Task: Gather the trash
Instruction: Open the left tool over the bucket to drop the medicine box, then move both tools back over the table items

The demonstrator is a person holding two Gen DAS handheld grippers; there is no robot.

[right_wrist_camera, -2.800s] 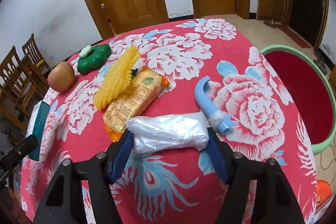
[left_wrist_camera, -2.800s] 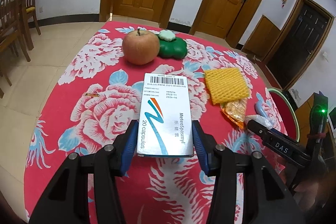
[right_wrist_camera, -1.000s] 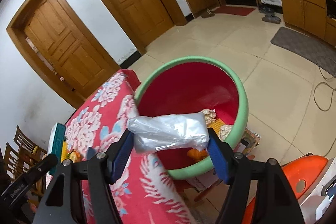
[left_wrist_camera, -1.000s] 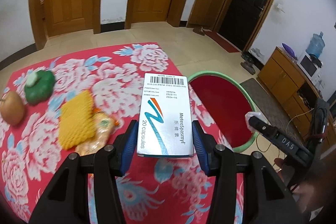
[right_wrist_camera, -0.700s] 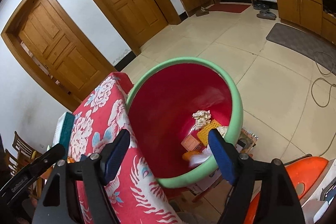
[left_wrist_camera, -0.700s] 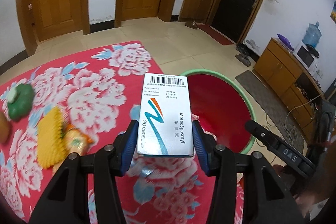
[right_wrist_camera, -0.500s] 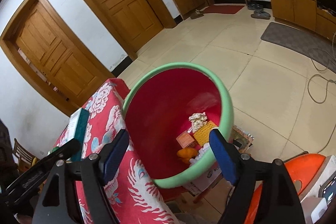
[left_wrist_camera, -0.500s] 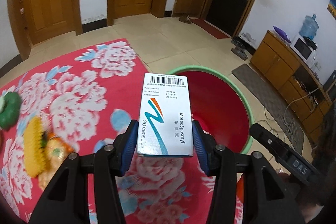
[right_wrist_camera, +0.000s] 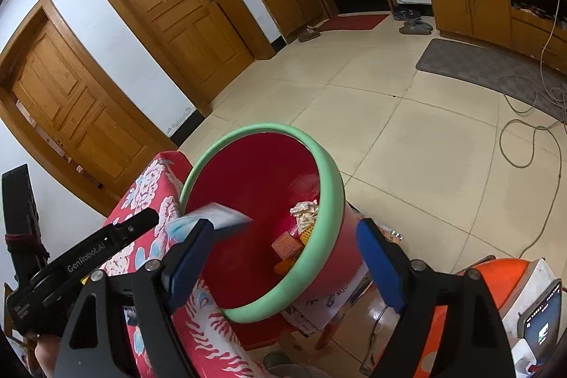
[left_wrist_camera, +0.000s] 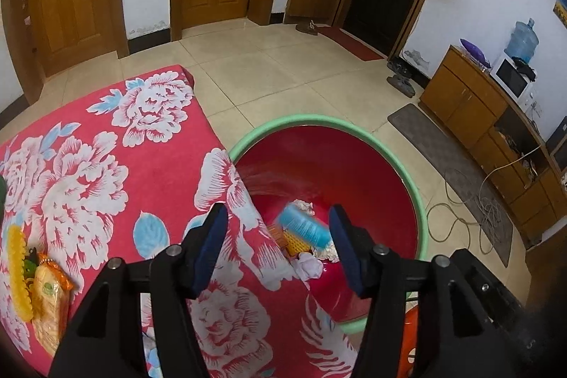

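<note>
Over the red bin [left_wrist_camera: 411, 176], the left gripper [left_wrist_camera: 276, 236] has its jaws opening, pads clear of the blurred medicine box [left_wrist_camera: 303, 229], which is in mid-air between them, above the trash in the bin. At two o'clock from the floral tablecloth [left_wrist_camera: 106, 165], the right gripper [right_wrist_camera: 283, 257] stands wide and opening, with nothing between its pads.

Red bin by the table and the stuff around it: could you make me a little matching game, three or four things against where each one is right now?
Things:
1. medicine box
2. yellow foam net
3. water bottle
4. grey mat

Places:
A. on the wooden cabinet
B. on the flowered tablecloth
C. blurred above the red bin
D. flat on the tiled floor

Pairs: 1-C, 2-B, 3-A, 4-D
</note>
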